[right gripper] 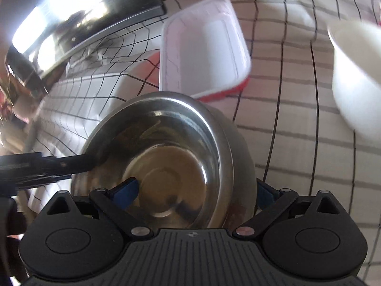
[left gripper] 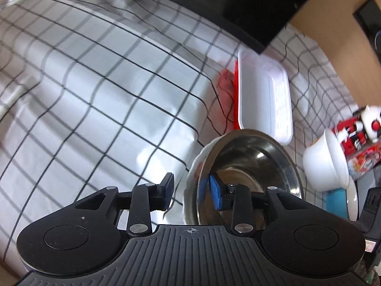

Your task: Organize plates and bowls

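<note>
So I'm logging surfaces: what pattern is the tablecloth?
White tablecloth with a black and grey grid check, clearest in the left wrist view.

steel bowl (right gripper: 166, 157) before tray (right gripper: 202, 45)

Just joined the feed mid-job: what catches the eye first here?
The stainless steel bowl fills the middle, nested in a white bowl, with both grippers' fingers straddling its rim. Behind it lies a white rectangular tray on the checked cloth; another white bowl sits farther right.
</note>
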`<state>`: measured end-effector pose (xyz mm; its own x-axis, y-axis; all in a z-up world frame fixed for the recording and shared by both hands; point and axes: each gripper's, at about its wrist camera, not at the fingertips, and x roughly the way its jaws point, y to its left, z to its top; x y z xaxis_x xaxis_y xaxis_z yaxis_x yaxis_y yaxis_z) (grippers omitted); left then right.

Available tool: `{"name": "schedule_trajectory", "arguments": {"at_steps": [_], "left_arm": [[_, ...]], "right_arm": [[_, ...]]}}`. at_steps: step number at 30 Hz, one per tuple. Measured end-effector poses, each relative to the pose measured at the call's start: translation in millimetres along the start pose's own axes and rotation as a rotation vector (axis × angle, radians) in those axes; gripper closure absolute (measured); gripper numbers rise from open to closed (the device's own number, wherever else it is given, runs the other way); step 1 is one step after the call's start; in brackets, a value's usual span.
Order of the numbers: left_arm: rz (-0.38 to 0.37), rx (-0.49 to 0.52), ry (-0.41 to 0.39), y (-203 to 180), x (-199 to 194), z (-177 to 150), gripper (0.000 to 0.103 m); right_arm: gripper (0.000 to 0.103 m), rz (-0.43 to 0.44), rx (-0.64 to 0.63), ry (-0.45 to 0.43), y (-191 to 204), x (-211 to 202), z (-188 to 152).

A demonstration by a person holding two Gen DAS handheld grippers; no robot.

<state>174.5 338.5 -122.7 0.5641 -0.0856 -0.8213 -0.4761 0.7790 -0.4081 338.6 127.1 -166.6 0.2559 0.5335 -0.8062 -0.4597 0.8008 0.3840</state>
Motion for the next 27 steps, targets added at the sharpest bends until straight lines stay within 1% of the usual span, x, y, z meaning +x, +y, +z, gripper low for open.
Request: {"name": "schedule_trajectory", "arguments": {"at_steps": [4, 6, 7, 8, 13, 15, 20, 23, 27], "left_arm": [[0.007, 0.085, 0.037, -5, 17, 3, 0.068], [0.004, 0.091, 0.035, -5, 18, 3, 0.069], [-0.008, 0.092, 0.035, -6, 17, 2, 0.072], [-0.01, 0.098, 0.04, -9, 17, 2, 0.07], [0.069, 0.18, 0.056, -27, 18, -4, 0.07], [0.064, 0.194, 0.078, -35, 20, -9, 0.067], [-0.014, 0.218, 0.133, -56, 27, -24, 0.067], [-0.056, 0.234, 0.148, -71, 32, -29, 0.067], [-0.077, 0.252, 0.157, -89, 39, -32, 0.067]], "right_arm": [[0.006, 0.054, 0.03, -0.029, -3, -4, -9], [0.007, 0.076, 0.053, -0.032, -4, -5, -12], [0.007, 0.082, 0.064, -0.031, -4, -6, -13], [0.008, 0.089, 0.078, -0.028, -4, -8, -14], [0.008, 0.134, 0.148, -0.008, -15, -14, -18], [0.008, 0.121, 0.162, -0.002, -18, -19, -21], [0.008, 0.055, 0.196, -0.008, -38, -39, -29], [0.008, 0.021, 0.22, -0.011, -54, -49, -33], [0.008, -0.004, 0.25, -0.01, -70, -60, -39]]}}
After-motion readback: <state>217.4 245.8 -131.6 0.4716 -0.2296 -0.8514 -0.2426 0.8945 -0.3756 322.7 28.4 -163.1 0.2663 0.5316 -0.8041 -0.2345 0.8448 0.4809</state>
